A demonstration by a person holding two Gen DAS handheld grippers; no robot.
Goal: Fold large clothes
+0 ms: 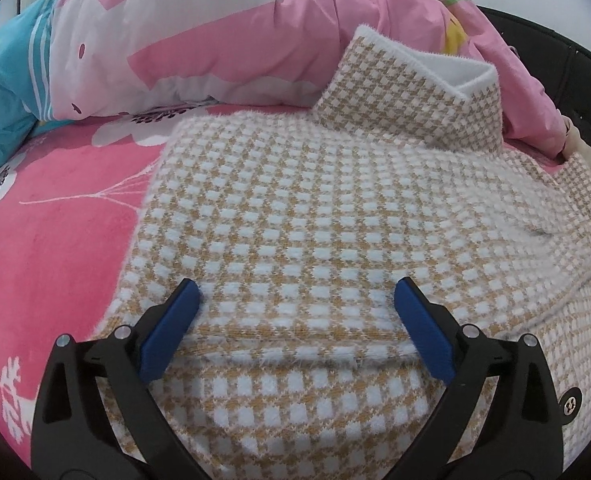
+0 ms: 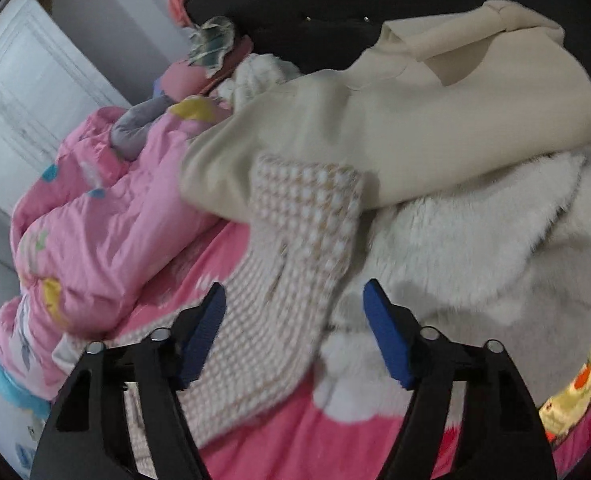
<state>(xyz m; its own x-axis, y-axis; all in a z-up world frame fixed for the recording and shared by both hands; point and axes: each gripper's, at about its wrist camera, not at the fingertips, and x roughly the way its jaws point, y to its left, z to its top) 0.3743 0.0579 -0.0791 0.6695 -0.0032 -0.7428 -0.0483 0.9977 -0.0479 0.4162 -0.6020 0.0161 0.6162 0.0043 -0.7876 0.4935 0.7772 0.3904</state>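
Both grippers, left (image 1: 297, 308) and right (image 2: 295, 320), are spread wide, holding nothing. Next, pinch the checked sweater's (image 1: 315, 220) lower edge and fold it evenly.

- Fuzzy, brushed knit on the checked sweater (image 1: 295, 208), fine hairs along folded edges
- Plush, velvety nap on the pink bedsheet (image 1: 55, 232)
- Smooth, lightly crinkled woven cotton on the quilt (image 1: 199, 40)
- Long shaggy pile on the white fur coat (image 2: 475, 240)
- Smooth matt felt-like cloth on the cream coat (image 2: 415, 120)
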